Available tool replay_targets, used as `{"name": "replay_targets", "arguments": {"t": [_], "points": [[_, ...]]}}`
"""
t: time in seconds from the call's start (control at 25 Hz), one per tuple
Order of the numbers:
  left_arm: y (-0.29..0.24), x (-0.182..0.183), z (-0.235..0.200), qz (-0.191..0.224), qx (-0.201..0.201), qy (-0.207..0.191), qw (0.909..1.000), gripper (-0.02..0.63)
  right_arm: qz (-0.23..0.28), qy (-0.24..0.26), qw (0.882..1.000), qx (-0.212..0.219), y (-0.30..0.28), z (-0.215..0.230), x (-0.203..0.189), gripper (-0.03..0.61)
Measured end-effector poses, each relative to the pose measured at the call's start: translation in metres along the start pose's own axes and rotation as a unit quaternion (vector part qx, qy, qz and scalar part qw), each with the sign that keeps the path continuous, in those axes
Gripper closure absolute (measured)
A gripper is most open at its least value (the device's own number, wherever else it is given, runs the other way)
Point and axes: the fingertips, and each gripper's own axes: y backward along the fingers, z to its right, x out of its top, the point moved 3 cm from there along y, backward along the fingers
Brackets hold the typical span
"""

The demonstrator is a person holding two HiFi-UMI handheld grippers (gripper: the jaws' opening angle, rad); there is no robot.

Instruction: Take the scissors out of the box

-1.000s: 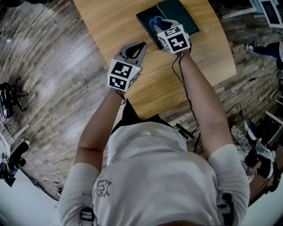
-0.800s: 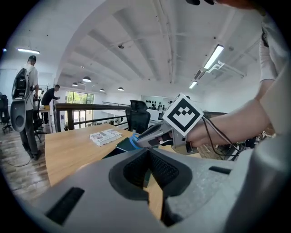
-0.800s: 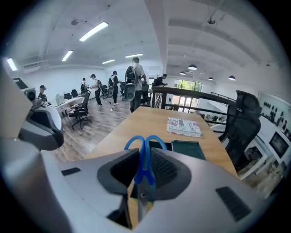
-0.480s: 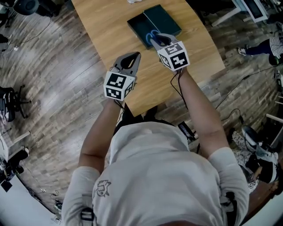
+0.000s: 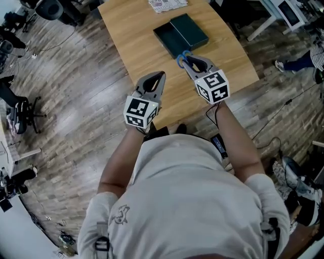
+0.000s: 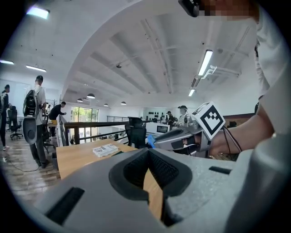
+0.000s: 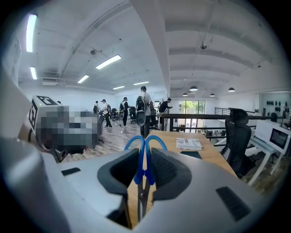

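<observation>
Right gripper view: right tongs point(image 7: 144, 157) clamp the scissors point(image 7: 143, 175) above the worktop point(image 7: 213, 157), long axis along the jaws, blue loops pointing away. Left tongs point(image 6: 148, 152) pinched together, empty. Beyond: open box point(image 5: 180, 33), papers point(image 5: 167, 5), wood-floored office, people point(image 7: 144, 109).

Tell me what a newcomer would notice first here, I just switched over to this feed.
The blue-handled scissors stand out most. They are clamped in the right gripper with the handles pointing away, just in front of the open dark box on the wooden table. Next is the left gripper, which hangs beside it over the table's near edge with nothing between its jaws.
</observation>
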Motion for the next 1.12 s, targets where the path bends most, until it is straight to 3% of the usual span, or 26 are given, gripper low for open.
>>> {"name": "replay_targets", "arguments": {"t": [0.32,0.64,1.12], "points": [[0.038,0.013,0.029,0.028,0.018,0.001,0.9995,0.609,0.059,-0.01,0.998,0.01,0.064,-0.023,0.009,0.488],[0.073,0.032,0.048,0.039,0.023,-0.01,0.9989,0.609,0.084,-0.012,0.996,0.022,0.105,-0.045,0.022,0.488],[0.146,0.031,0.043,0.031,-0.013,-0.017,0.9993,0.609,0.094,-0.028,0.995,-0.003,0.125,-0.109,0.028,0.488]]}}
